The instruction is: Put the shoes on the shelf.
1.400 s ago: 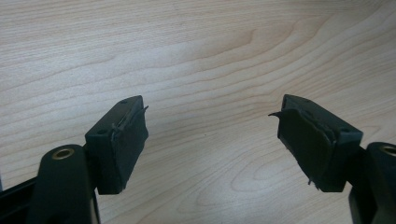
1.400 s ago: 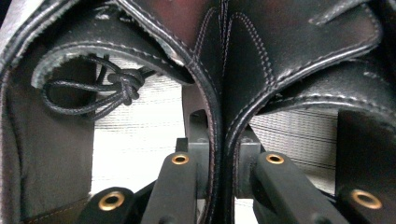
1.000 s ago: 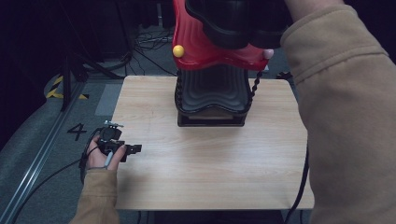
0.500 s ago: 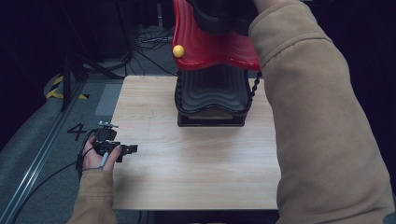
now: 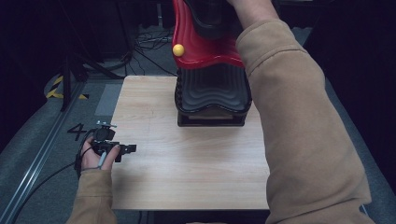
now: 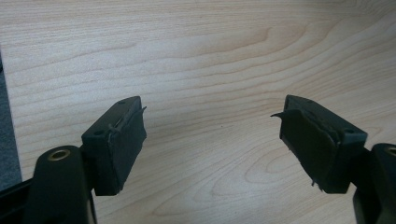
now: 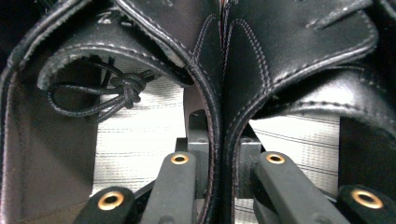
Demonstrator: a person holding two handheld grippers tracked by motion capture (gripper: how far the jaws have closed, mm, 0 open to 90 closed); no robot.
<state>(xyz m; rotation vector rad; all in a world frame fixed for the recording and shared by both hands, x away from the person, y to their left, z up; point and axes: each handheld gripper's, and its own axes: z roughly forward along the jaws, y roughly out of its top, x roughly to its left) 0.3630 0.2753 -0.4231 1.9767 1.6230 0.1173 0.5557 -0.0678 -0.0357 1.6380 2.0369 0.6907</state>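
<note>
Pale wood-grain table [image 5: 187, 177] on a dark floor. High view — a red shoe rack [image 5: 205, 51] with black ribbed tiers stands at the table's far edge; the right arm reaches over its top, while the left gripper [image 5: 128, 148] rests idle at the near-left edge. Left gripper view — jaws wide apart, nothing between them. Right gripper view — the right gripper [image 7: 223, 168] pinches the two touching inner walls of a pair of black leather shoes [image 7: 261, 60]. Supple, moderately heavy, likely to sag; the doubled collars seem the best hold.

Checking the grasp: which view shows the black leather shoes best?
Right gripper view: the pair of black leather shoes sits close, stitched inner edges pinched between the jaws, lace knot visible. High view: a dark shape at the top edge. Left gripper view faces the wooden tabletop.
</note>
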